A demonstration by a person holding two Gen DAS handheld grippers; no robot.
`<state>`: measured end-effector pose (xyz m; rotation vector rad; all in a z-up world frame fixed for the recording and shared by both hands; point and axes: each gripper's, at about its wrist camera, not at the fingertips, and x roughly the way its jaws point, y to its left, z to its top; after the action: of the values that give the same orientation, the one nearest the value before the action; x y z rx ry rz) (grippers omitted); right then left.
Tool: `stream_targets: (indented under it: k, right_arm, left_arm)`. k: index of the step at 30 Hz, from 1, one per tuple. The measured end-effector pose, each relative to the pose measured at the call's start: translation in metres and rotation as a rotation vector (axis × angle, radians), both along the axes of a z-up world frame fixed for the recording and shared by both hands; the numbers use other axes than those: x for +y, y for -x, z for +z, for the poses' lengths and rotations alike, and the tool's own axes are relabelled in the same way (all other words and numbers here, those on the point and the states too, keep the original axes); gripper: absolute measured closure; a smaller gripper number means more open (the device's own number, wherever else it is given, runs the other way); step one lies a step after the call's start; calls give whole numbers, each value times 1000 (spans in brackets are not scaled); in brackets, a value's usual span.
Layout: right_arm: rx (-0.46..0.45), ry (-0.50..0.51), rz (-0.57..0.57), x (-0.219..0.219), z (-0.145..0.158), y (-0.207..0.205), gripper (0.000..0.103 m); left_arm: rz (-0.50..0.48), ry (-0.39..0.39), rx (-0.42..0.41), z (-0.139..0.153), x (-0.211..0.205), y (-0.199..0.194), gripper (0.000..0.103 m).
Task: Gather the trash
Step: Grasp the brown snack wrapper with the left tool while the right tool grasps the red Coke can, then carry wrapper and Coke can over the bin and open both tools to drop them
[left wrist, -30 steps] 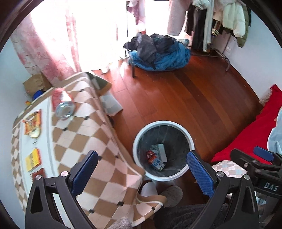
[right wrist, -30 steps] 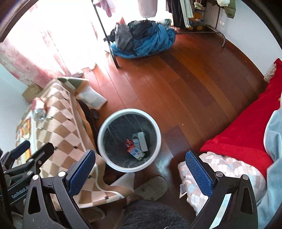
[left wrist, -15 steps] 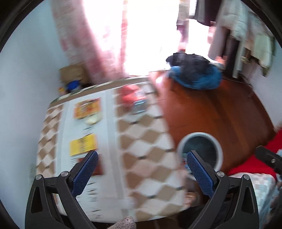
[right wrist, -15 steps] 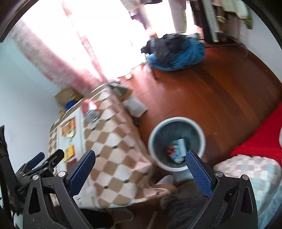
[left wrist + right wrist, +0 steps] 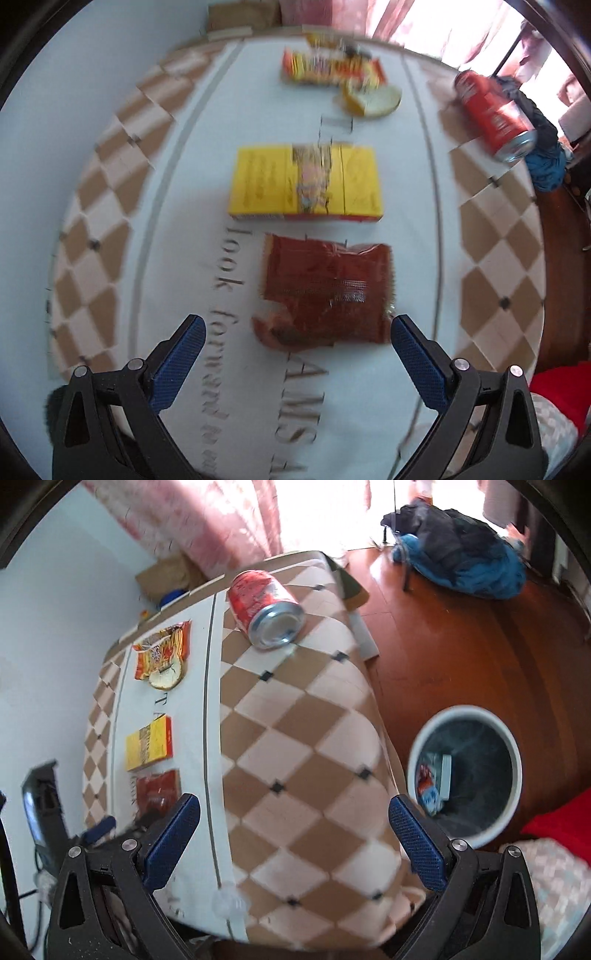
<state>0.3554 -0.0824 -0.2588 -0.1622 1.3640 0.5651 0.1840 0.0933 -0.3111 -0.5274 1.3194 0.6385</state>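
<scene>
While its jaws stand wide apart and hold nothing, the left gripper (image 5: 297,345) hangs over a table draped in a checked cloth (image 5: 498,229) with a pale printed centre panel. Directly ahead of the blue fingertips (image 5: 184,339) lies a dark red snack packet (image 5: 327,293), flat on the panel, its near edge between the two tips but touching neither. Just beyond it sits a yellow box (image 5: 304,184), and farther back a red-and-yellow wrapper (image 5: 332,70) with a pale round piece (image 5: 373,99) at its edge. A red drink can (image 5: 493,114) lies on its side at the cloth's right border, well apart from the rest. The view is motion-blurred, so the print on the packets cannot be read.

From the right wrist, the right gripper (image 5: 293,830) is likewise spread wide and empty, poised over the brown-and-cream checks (image 5: 295,738). The same can (image 5: 266,607) lies at the far end of the table, open end toward the camera. Along the left panel run the wrapper (image 5: 162,653), the yellow box (image 5: 149,742) and the red packet (image 5: 157,792), the last partly hidden behind the left fingertip. On the wooden floor (image 5: 461,627) to the right stands a white-rimmed bin (image 5: 517,786) with a dark liner, a few scraps already in it. A heap of blue and dark clothing (image 5: 465,565) lies beyond, by pink curtains (image 5: 207,517); red bedding (image 5: 561,823) edges the right.
</scene>
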Motion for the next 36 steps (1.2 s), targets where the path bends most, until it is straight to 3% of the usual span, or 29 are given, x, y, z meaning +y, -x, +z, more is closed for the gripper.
stream_targets:
  k: [5, 10, 12, 15, 20, 22, 28, 36]
  right_arm:
    - [-23, 66, 70, 50, -9, -41, 0]
    - [-65, 166, 151, 107, -24, -102, 0]
    - [-73, 197, 174, 127, -32, -123, 0]
    - [-77, 215, 202, 154, -44, -147, 0]
    - [-30, 235, 211, 178, -71, -166, 2]
    - [-21, 233, 216, 182, -77, -167, 18]
    - [-38, 203, 219, 168, -69, -144, 18]
    - [-78, 61, 190, 113, -19, -65, 18]
  left_arm:
    - [28, -21, -26, -9, 1, -6, 2]
    - [81, -79, -34, -6, 3, -6, 26]
    - [90, -114, -41, -2, 0, -4, 44]
    - [97, -123, -56, 2, -1, -2, 61]
    - [101, -125, -63, 4, -1, 3, 67]
    - [104, -123, -64, 9, 1, 6, 68]
    - [100, -142, -85, 26, 7, 6, 68]
    - [55, -190, -143, 69, -9, 22, 68]
